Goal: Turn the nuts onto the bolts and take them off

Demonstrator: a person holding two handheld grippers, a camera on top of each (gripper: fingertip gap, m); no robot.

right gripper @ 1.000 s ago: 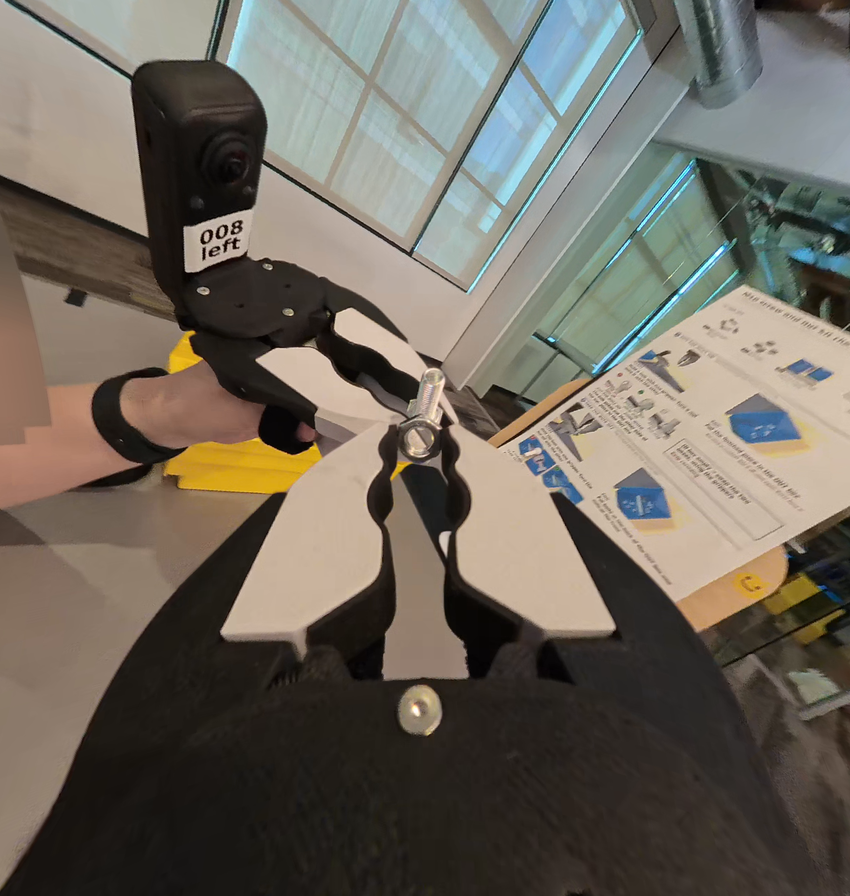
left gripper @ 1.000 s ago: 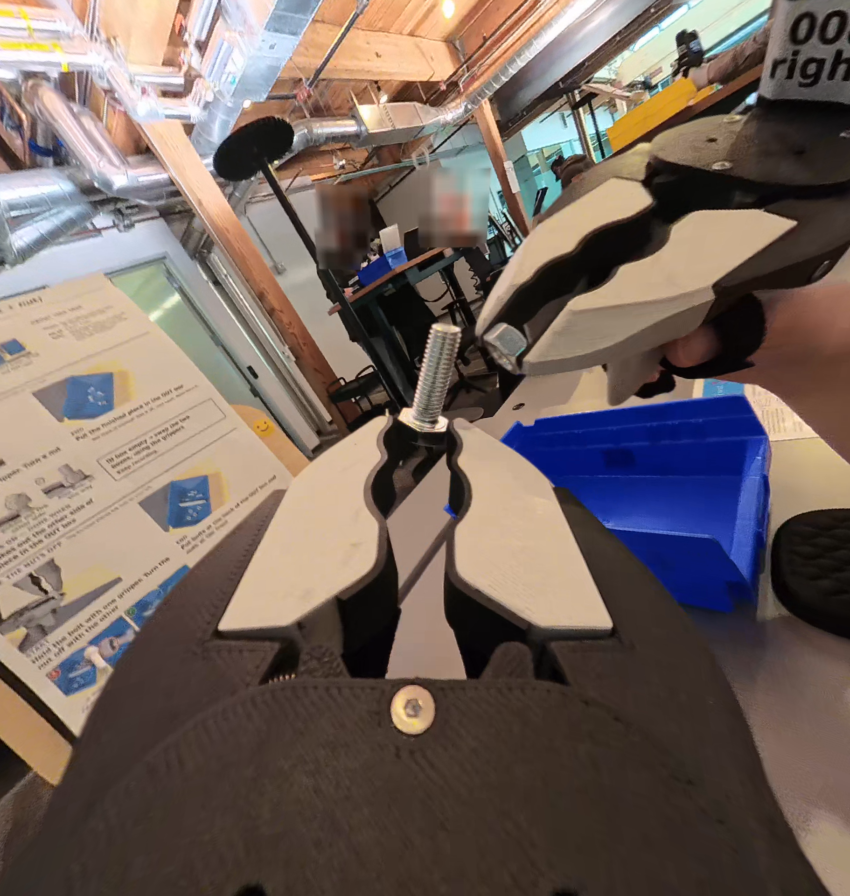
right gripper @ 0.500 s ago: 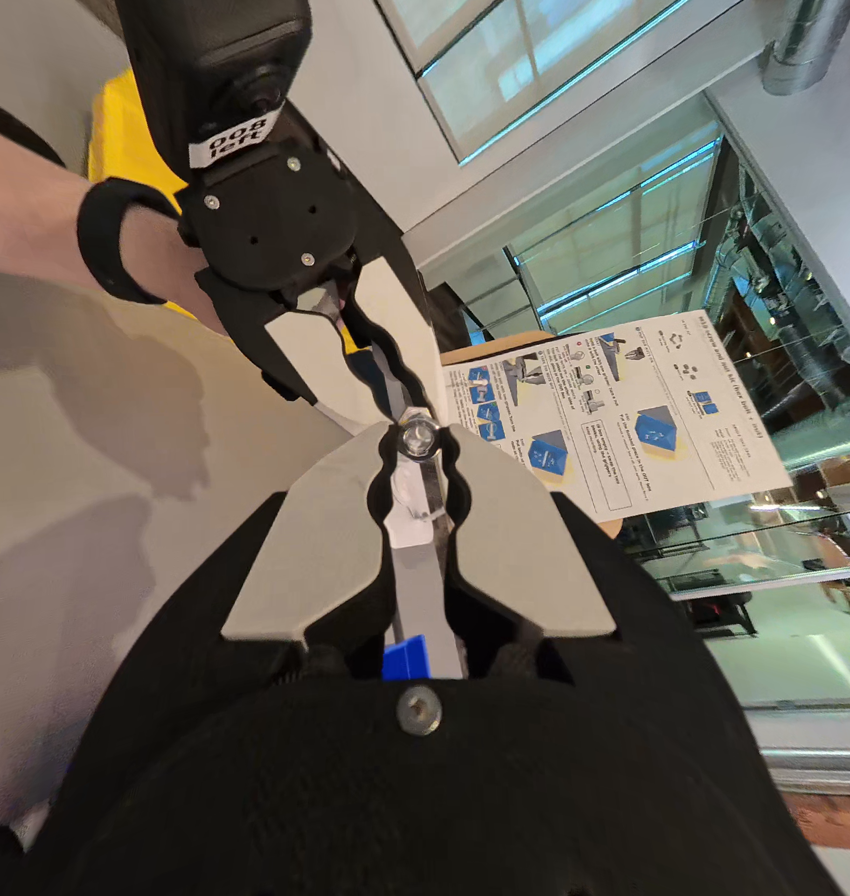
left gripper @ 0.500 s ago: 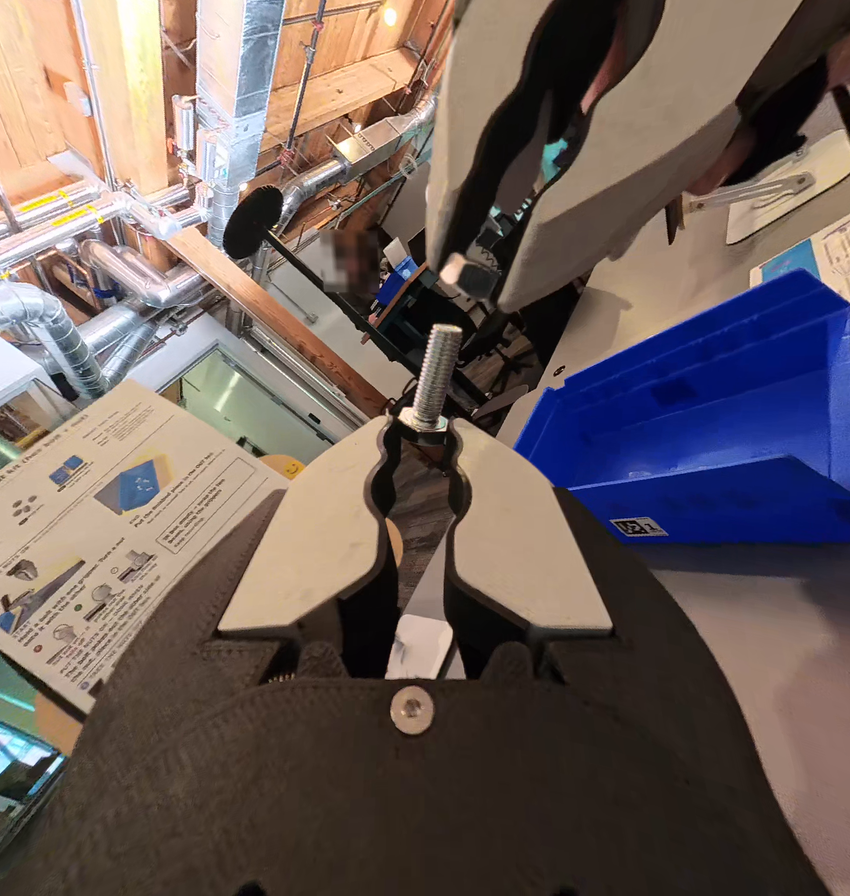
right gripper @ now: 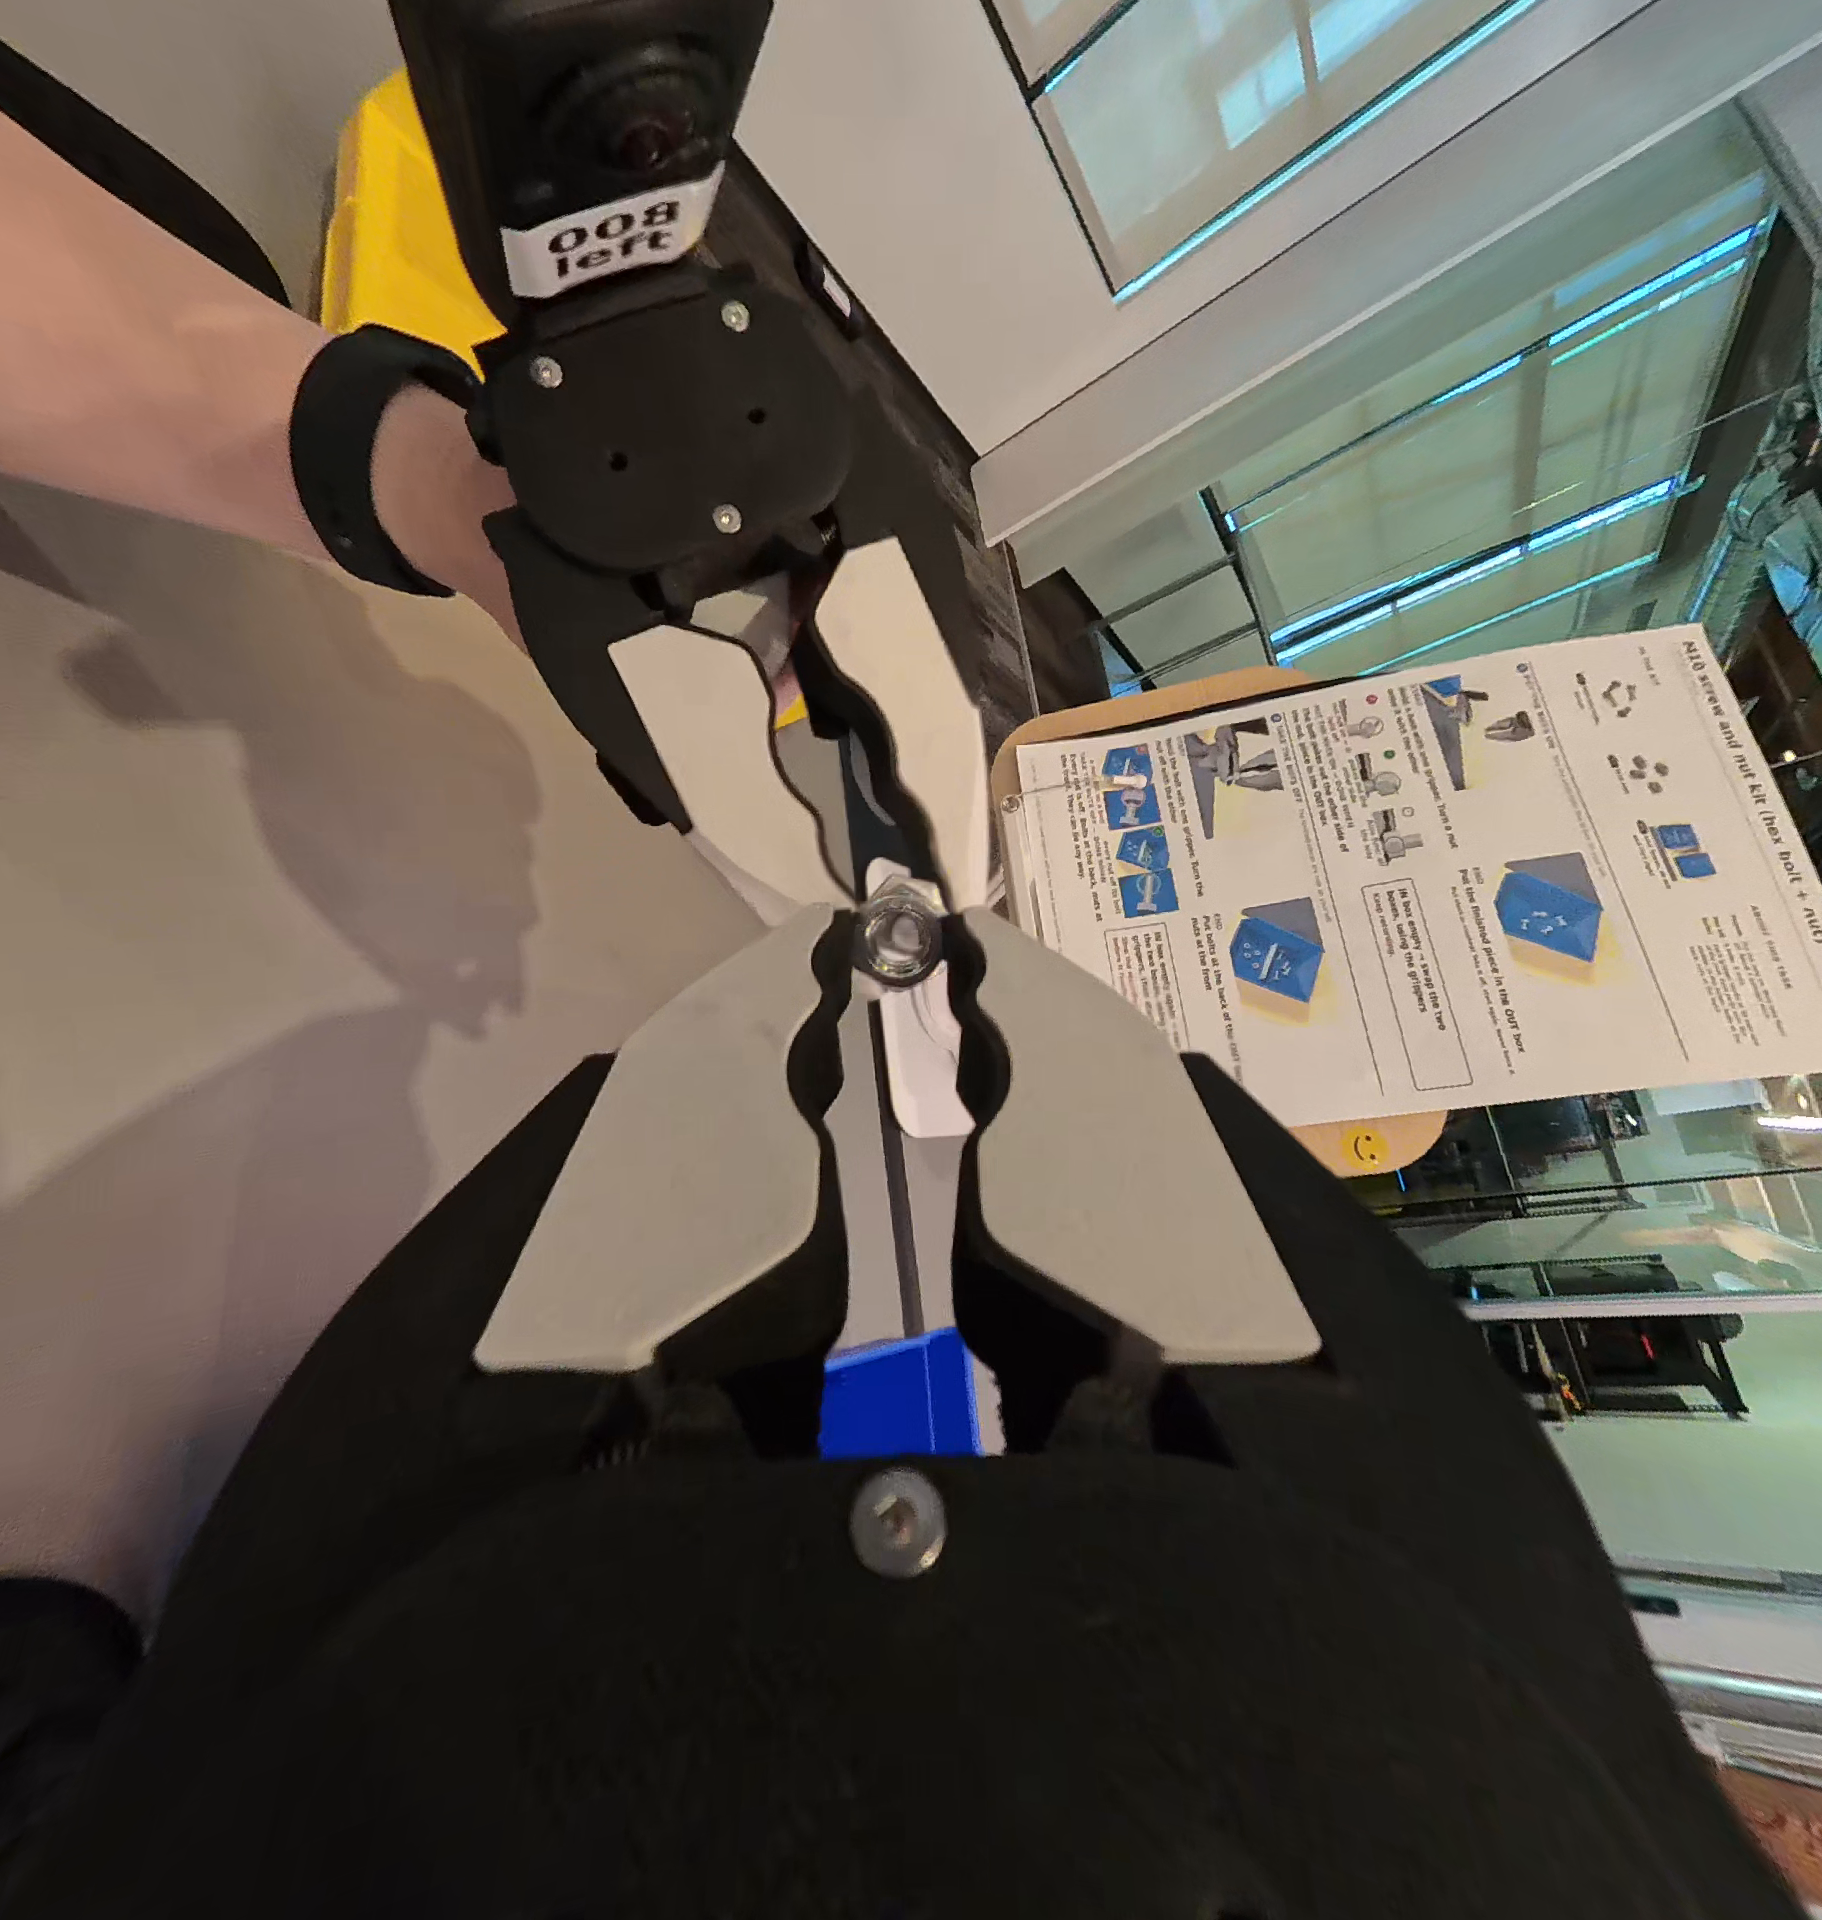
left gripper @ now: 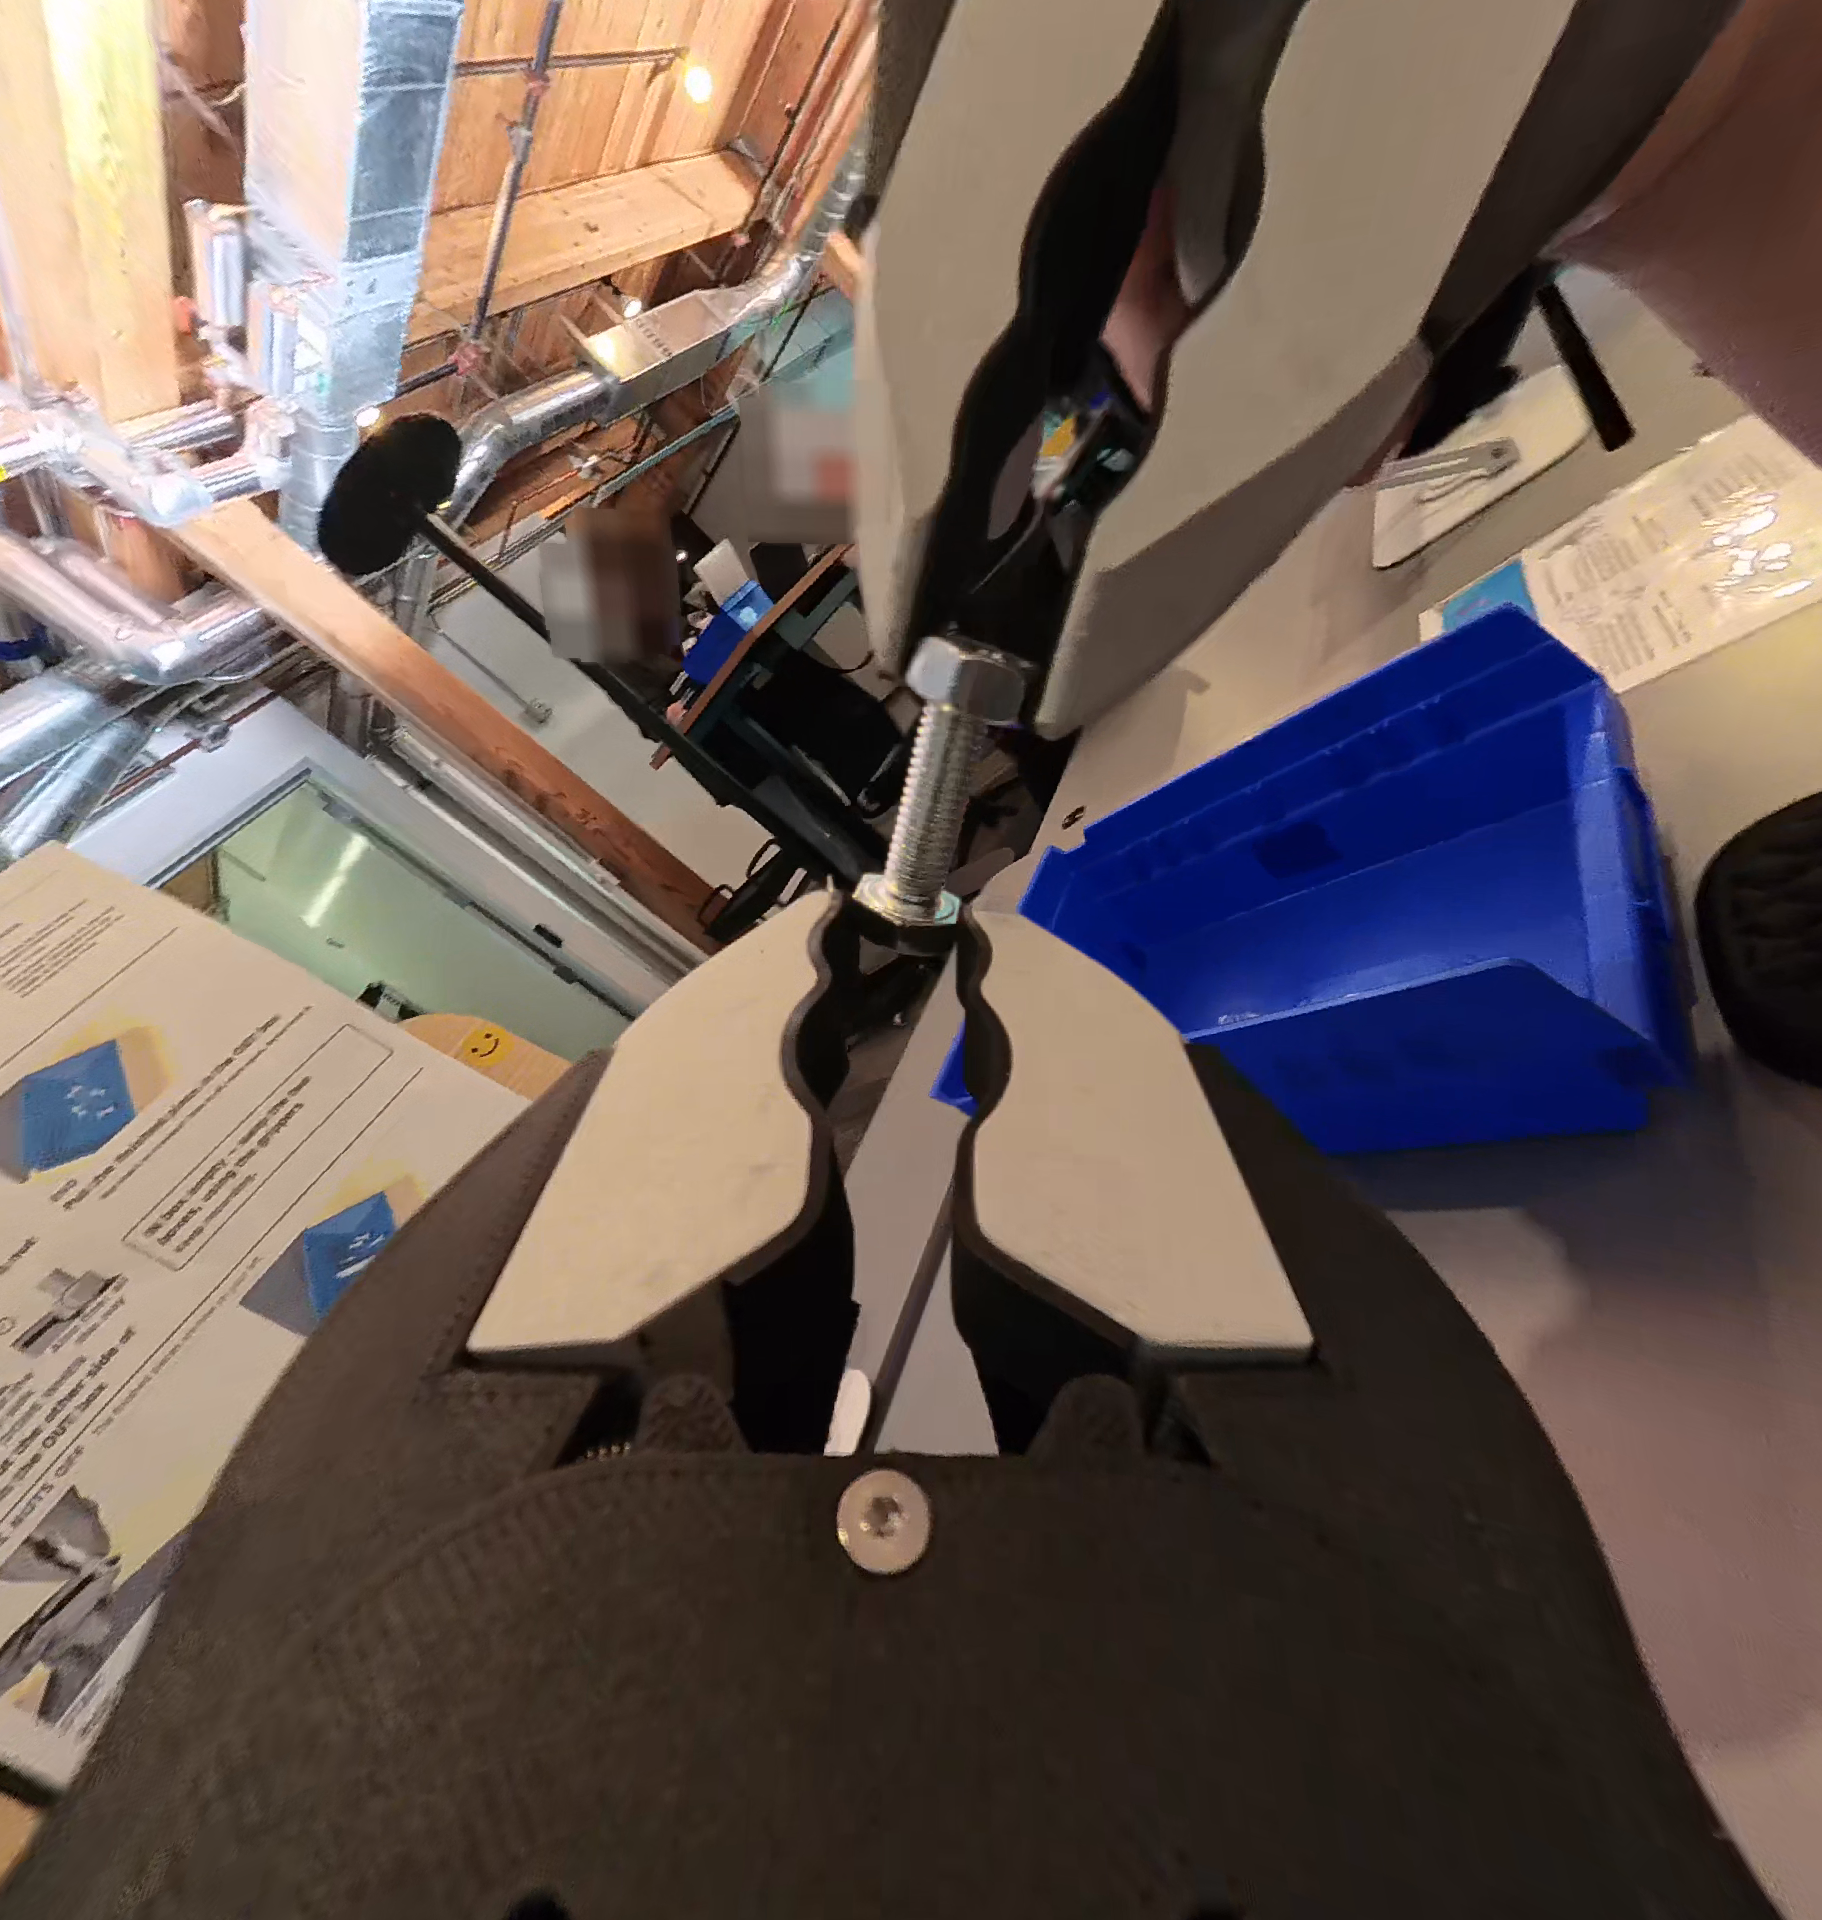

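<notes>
Left claw (left gripper: pixel 902 920) is clamped on the bolt (left gripper: pixel 933 792), right claw (right gripper: pixel 894 940) pinching the nut (left gripper: pixel 964 677); keep both axes lined up so threads catch cleanly.

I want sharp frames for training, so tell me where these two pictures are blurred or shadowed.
Left wrist view: bolt and nut sharp; edges smeared, poster soft. Right wrist view: nut crisp between the right tool tips; hard shadows on the table.

left gripper (left gripper: pixel 902 920) clamped, right gripper (right gripper: pixel 896 940) clamped, fingertips meeting
</notes>
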